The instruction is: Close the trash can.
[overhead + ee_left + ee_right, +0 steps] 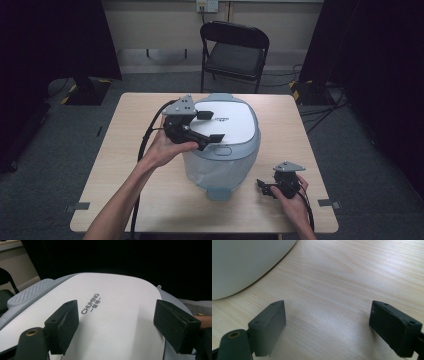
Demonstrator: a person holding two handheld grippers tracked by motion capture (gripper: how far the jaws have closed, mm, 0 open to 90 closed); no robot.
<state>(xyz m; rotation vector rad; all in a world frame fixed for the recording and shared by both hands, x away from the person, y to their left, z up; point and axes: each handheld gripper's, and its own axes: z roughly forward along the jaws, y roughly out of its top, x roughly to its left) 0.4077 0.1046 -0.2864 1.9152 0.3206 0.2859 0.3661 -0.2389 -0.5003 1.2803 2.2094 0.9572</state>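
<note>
Fingers of both the left gripper (pixel 210 126) and right gripper (pixel 263 188) spread empty, left over the cooker lid (pixel 225 119), right beside its base.

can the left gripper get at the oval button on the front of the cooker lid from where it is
Probably yes: the left gripper hangs open over the white lid, and the oval button sits uncovered just below its fingers.

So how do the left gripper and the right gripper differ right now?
The left gripper hovers over the white lid of the grey-and-white rice cooker; the right gripper sits low beside it over the light wooden table. The left one's camera looks across the lid, the right one's at bare wood. Both have open jaws with nothing between them.
</note>
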